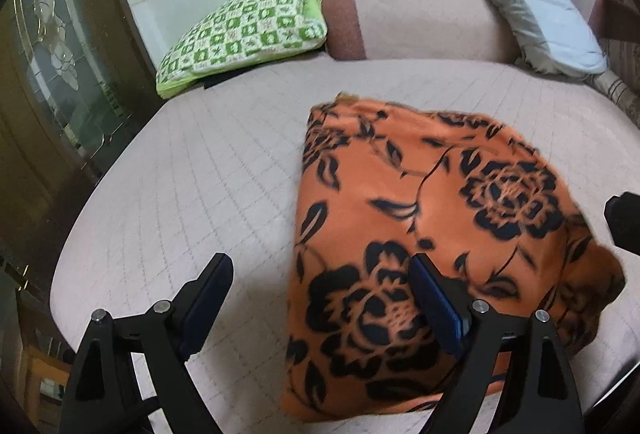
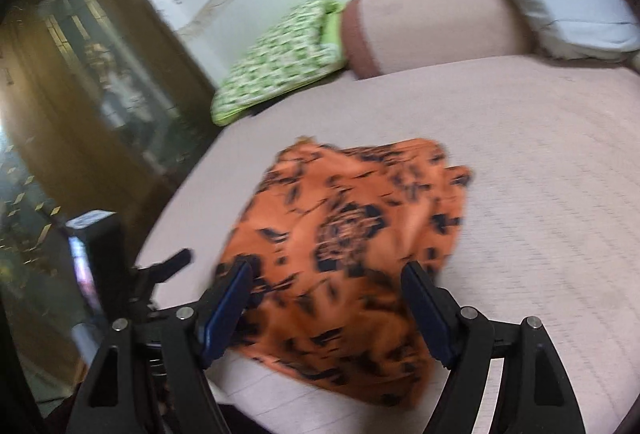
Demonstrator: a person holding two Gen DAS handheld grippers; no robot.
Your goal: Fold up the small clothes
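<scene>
An orange garment with black flowers (image 1: 432, 218) lies folded into a rough rectangle on the pale quilted bed (image 1: 200, 186). My left gripper (image 1: 320, 262) hovers over the garment's near left edge, jaws wide apart with nothing pinched between the blue pads; its right finger (image 1: 436, 298) is above the cloth, its left one above bare quilt. In the blurred right wrist view the same garment (image 2: 344, 246) lies ahead, and my right gripper (image 2: 328, 270) stands open above its near edge, holding nothing. The left gripper's body (image 2: 100, 266) shows at the left there.
A green checked cushion (image 1: 244, 34) and a pink bolster (image 1: 416, 22) lie at the bed's far end, with a grey-edged pillow (image 1: 532, 2) at the far right. A dark wooden cabinet with glass (image 1: 52, 74) stands along the left of the bed.
</scene>
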